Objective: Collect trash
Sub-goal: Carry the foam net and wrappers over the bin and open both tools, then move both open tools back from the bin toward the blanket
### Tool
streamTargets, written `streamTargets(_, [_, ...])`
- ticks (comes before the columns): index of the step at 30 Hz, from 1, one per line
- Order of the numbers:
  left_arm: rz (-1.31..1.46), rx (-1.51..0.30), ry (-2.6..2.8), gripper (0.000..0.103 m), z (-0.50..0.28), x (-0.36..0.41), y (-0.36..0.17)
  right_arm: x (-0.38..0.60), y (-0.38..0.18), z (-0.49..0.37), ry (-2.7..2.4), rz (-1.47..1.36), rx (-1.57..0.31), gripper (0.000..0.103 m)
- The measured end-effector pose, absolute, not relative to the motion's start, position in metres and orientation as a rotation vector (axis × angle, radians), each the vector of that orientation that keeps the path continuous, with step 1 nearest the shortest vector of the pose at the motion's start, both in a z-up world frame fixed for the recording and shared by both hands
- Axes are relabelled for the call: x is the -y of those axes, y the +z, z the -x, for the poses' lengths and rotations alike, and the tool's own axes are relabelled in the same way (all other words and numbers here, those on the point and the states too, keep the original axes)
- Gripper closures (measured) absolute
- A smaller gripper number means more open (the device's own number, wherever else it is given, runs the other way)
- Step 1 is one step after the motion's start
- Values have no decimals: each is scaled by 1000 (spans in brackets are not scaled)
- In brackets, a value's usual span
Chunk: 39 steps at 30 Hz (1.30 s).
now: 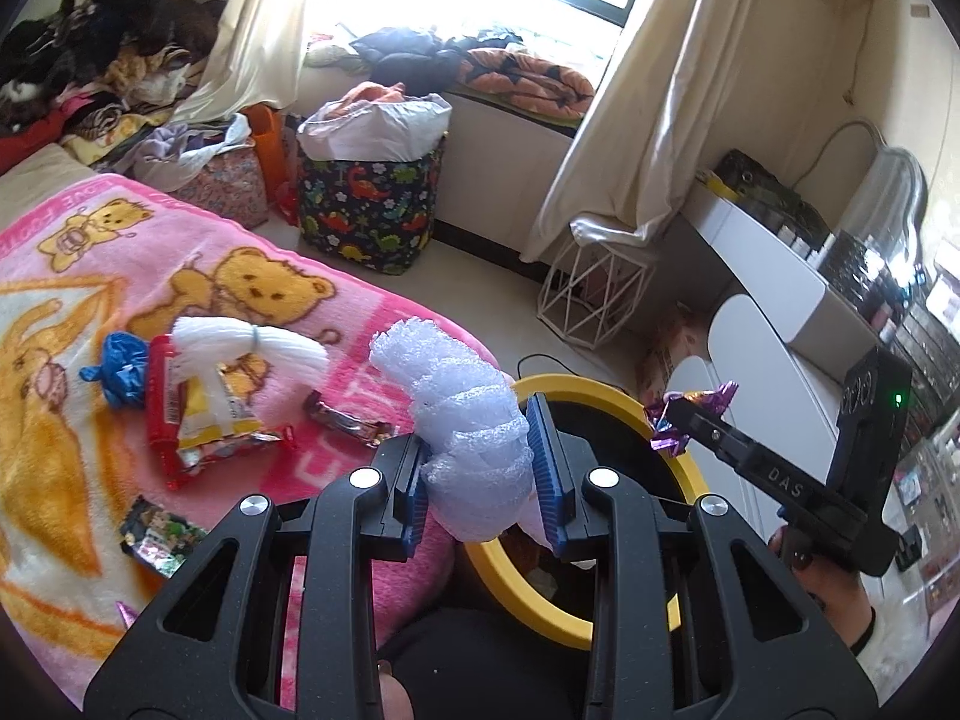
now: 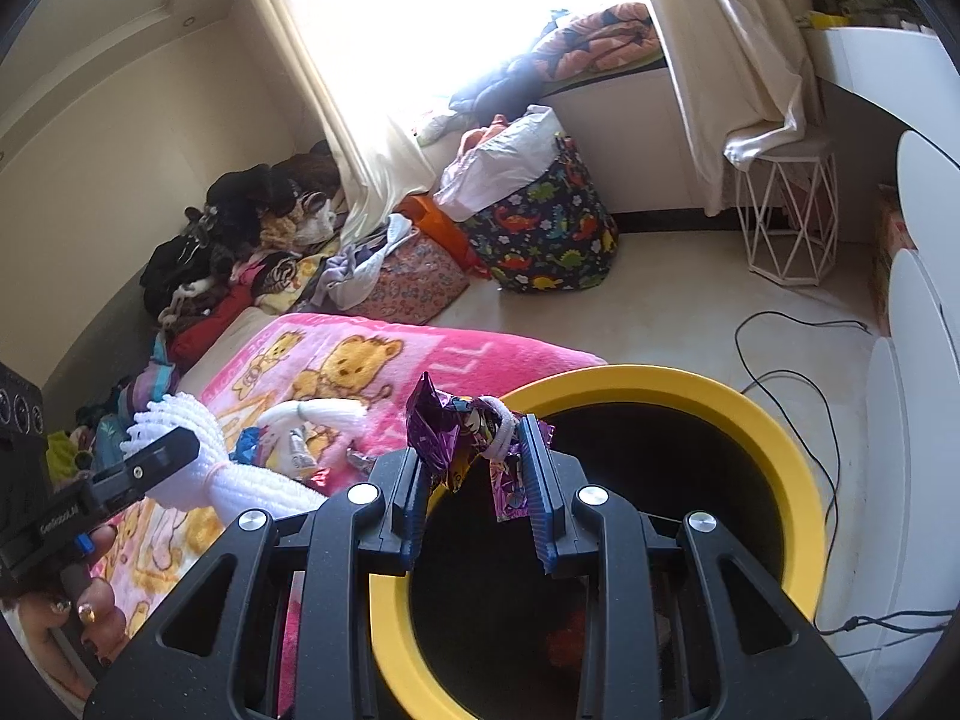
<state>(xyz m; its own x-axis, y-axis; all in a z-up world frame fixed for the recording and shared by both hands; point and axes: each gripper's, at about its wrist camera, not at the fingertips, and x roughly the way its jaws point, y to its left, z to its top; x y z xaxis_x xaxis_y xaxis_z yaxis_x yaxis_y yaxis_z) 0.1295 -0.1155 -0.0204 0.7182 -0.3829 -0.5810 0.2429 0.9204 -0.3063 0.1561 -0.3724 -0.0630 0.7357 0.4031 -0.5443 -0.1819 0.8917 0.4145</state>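
White foam netting (image 1: 474, 438): clenched in left tool (image 1: 483, 483), at the bin's rim.
Purple wrapper (image 2: 474, 450): gripped by right tool (image 2: 477, 501), over yellow-rimmed bin (image 2: 774, 450).
Remaining wrappers (image 1: 216, 414): on the bed blanket (image 1: 72, 324).

Your left gripper (image 1: 483, 468) holds a foam net sleeve (image 1: 465, 420) over the blanket's (image 1: 90, 276) edge, just left of the bin (image 2: 774, 438). Your right gripper (image 2: 480, 480) holds a foil wrapper (image 2: 456, 432) above the bin's near rim. Behind you on the blanket lie more wrappers (image 1: 222, 420); a laundry basket (image 1: 366, 210) stands beyond the bed, under the window
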Motion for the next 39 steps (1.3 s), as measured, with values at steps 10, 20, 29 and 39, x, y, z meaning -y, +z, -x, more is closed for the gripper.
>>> streamTargets(10, [154, -723, -391, 80, -131, 145, -33, 398, -76, -155, 292, -388, -706, 76])
streamTargets(20, [95, -771, -437, 80, -132, 177, -53, 412, -88, -156, 271, -418, -742, 75])
streamTargets(29, [74, -814, -469, 74, -140, 196, -70, 426, -100, -159, 247, -468, -779, 62])
streamTargets(39, [105, -750, -404, 11, -133, 180, -60, 431, -98, -153, 207, -481, -753, 36])
